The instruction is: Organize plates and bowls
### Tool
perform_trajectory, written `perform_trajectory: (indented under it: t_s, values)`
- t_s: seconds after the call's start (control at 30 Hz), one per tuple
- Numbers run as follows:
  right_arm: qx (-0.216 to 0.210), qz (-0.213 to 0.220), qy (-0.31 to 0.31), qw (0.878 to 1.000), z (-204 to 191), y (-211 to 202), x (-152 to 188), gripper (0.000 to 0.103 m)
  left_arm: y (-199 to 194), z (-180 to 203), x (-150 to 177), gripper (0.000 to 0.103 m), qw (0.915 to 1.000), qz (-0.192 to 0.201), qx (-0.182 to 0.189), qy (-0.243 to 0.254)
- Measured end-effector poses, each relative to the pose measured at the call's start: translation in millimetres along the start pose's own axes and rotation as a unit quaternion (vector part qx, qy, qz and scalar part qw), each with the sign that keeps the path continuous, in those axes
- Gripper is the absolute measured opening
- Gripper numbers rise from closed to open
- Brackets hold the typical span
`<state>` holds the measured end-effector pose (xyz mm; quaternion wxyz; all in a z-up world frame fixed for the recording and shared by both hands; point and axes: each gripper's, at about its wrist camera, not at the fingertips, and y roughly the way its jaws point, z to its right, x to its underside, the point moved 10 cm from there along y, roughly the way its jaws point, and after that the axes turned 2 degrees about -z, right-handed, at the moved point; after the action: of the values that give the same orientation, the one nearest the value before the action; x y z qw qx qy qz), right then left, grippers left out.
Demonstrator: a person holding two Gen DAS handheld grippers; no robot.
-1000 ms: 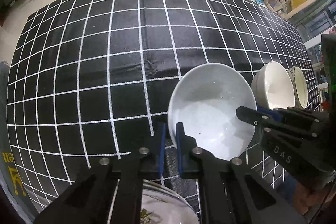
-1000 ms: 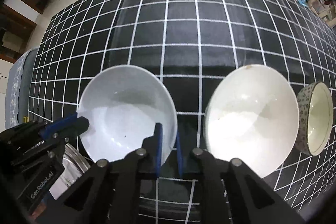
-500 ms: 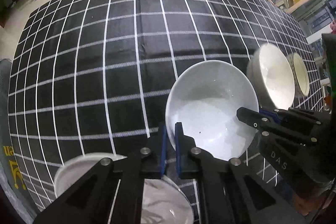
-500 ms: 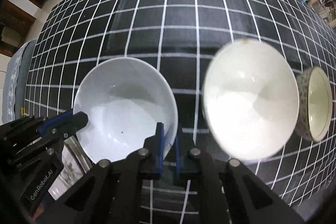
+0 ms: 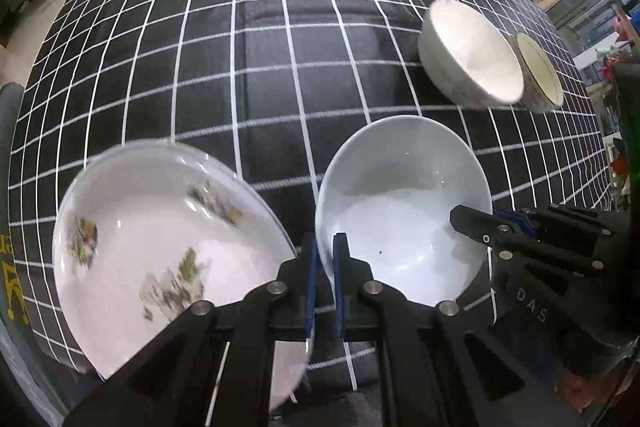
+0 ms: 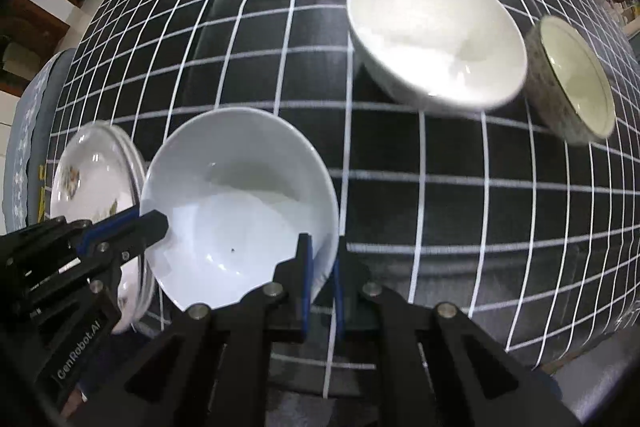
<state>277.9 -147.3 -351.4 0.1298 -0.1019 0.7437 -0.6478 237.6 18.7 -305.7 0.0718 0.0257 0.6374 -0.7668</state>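
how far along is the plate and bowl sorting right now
Early on. Nothing looks grouped yet. In hand: both the left gripper and right gripper are clamped on opposite rims of the pale blue-white bowl. Left: the flower-patterned white plate, plain white bowl and speckled-outside bowl sit apart.

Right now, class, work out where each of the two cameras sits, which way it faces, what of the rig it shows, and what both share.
Left wrist: on the left tongs, looking steeply down at the checked cloth and flowered plate; the right tongs enter from the right.
Right wrist: on the right tongs, looking straight down; the left tongs enter from the left.
Shared: the pale blue bowl both clamp by its rim, and two further bowls.
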Motion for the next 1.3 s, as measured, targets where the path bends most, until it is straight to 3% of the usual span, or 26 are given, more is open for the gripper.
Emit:
perform_trajectory:
  t_s: [0.53, 0.7, 0.87, 1.3]
  values:
    - [-0.003, -0.005, 0.014, 1.0, 24, 0, 73, 0.012, -2, 17, 37, 0.007, 0.9999, -0.008, 0.007, 0.005]
    - [0.017, 0.019, -0.012, 1.0, 22, -18, 61, 0.012, -9, 16, 32, 0.006, 1.0, -0.001, 0.002, 0.008]
    - [0.001, 0.042, 0.006, 0.999, 30, -50, 50, 0.012, -37, 22, 21, 0.006, 0.9996, 0.023, 0.012, 0.014]
    - [-0.022, 0.104, 0.048, 0.993, 54, -122, -25, 0.012, -112, 50, -35, 0.007, 0.9959, 0.074, 0.032, 0.04]
